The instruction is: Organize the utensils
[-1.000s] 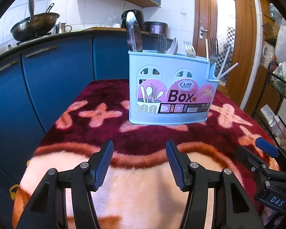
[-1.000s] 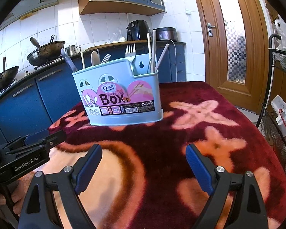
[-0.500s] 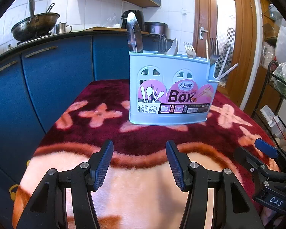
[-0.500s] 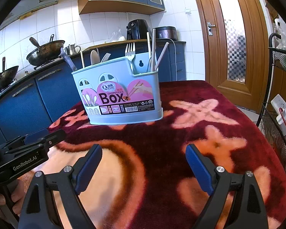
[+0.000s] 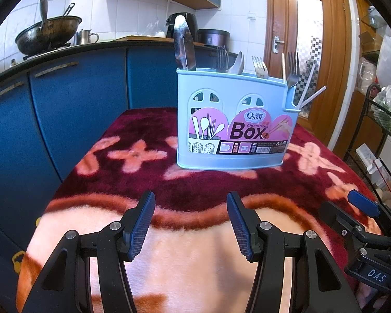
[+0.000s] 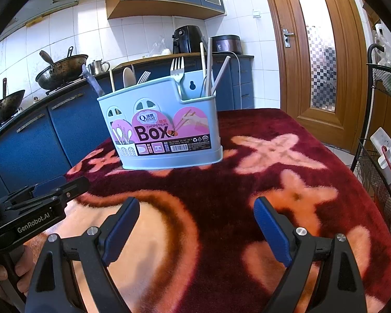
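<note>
The left gripper (image 5: 190, 224) and right gripper (image 6: 196, 230) are both gaping wide, holding nothing. The utensil box (image 5: 234, 127) is standing upright at twelve o'clock on the desk (image 5: 148, 182).

Both wrist views tilt downward — sharing the utensil box (image 5: 234, 125).

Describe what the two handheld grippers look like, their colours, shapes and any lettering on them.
Both are black plastic frames with silver screws and two angled fingers carrying ribbed blue pads. The left gripper shows white "GenRobot.AI" lettering on its side in the right wrist view; the right gripper shows a small "DAS" label in the left wrist view. No sleeves or cables are visible.
</note>
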A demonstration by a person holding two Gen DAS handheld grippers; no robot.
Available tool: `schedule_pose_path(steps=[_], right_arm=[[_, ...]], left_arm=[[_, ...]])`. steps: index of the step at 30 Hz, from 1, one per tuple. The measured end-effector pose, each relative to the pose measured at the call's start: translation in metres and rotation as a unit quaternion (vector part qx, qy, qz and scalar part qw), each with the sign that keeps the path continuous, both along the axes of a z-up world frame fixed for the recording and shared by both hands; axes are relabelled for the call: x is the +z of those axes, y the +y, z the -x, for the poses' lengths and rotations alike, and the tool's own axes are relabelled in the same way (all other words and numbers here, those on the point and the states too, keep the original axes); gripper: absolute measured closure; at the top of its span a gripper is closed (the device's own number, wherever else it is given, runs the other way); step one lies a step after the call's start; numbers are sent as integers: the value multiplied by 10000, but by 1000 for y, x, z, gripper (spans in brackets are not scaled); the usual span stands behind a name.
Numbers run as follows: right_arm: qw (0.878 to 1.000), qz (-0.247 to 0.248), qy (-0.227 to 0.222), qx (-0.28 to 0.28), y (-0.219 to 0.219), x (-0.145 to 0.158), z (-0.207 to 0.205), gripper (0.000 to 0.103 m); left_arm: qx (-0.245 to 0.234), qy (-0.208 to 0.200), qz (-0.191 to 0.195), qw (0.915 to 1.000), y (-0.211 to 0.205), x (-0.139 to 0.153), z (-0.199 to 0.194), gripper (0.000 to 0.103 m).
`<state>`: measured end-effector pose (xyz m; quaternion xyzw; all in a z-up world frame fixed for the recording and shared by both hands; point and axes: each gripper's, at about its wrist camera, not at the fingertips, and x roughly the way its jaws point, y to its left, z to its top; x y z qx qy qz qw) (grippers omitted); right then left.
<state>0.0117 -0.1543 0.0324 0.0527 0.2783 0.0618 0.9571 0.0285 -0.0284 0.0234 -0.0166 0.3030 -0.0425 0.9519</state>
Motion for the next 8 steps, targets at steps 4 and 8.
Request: schedule_pose_path(steps=[4,8], right_arm=[[10000,-23,25,-13,0,-4,0,12],[10000,-48,54,-26,-1,-4,0,12]], left_arm=[[5,12,7,10000,0,0,0,44],[20,52,30,10000,0,-1,-1,44]])
